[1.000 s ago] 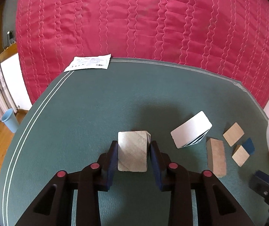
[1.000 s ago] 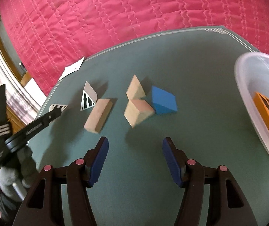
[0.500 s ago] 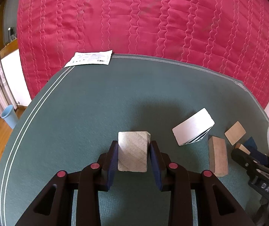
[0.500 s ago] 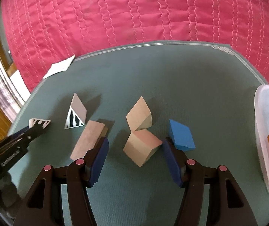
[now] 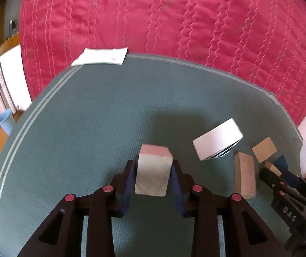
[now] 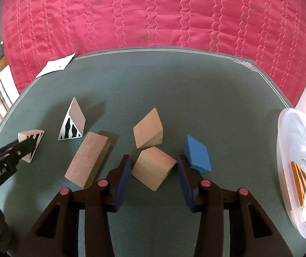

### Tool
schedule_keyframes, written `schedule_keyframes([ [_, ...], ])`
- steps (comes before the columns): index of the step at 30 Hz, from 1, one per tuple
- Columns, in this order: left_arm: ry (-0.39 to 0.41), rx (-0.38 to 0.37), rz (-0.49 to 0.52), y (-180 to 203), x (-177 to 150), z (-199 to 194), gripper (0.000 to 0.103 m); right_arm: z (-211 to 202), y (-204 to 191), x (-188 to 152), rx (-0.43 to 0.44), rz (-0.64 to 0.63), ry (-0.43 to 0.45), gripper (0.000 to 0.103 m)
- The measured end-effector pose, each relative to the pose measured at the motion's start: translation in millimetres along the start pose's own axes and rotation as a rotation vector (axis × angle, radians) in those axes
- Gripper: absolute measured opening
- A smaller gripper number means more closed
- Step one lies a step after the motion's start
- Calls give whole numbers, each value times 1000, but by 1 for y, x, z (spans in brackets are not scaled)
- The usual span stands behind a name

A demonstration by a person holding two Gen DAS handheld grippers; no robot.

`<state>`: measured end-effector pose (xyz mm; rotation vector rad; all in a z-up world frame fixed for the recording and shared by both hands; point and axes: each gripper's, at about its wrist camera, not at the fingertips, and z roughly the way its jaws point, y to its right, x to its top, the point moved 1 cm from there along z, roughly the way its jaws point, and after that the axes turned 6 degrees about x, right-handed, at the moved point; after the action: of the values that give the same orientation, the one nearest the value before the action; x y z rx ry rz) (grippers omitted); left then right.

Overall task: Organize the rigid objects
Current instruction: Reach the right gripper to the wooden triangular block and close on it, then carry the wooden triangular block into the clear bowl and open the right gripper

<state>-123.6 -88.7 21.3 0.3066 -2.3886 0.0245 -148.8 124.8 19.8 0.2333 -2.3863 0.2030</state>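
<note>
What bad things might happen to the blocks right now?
1. The right gripper straddles a wooden block turned cornerwise between the fingers. If it closes on the corners, the block may twist or pop out.
2. The blue block sits right beside the right finger, so it might get bumped.
3. The left gripper pinches a striped wedge low down; tipped, it may slip onto the green mat.

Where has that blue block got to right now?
In the right wrist view the blue block lies on the green mat, just outside the right gripper's right finger, between the plain wooden wedge and the clear plastic container.
</note>
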Motion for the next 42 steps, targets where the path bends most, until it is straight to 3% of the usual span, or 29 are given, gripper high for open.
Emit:
schedule_keyframes([
  [3,-1,-13,-18,-4,3,2,51,-7,8,-5,34,31,11,44],
  [10,1,-1,16,1,4,4,54,-29,18,-26,109,76,36,44],
  [11,2,5,27,3,5,4,53,-32,18,-28,117,76,42,44],
  [13,8,5,35,3,6,4,33,-38,17,-31,137,70,63,44],
  [24,81,-3,62,8,1,-11,32,-73,26,-36,227,97,149,44],
  [30,100,-4,73,12,2,-18,32,-93,51,-39,182,132,190,44],
  [42,152,-7,134,32,-2,-35,32,-126,131,-38,-3,219,290,44],
])
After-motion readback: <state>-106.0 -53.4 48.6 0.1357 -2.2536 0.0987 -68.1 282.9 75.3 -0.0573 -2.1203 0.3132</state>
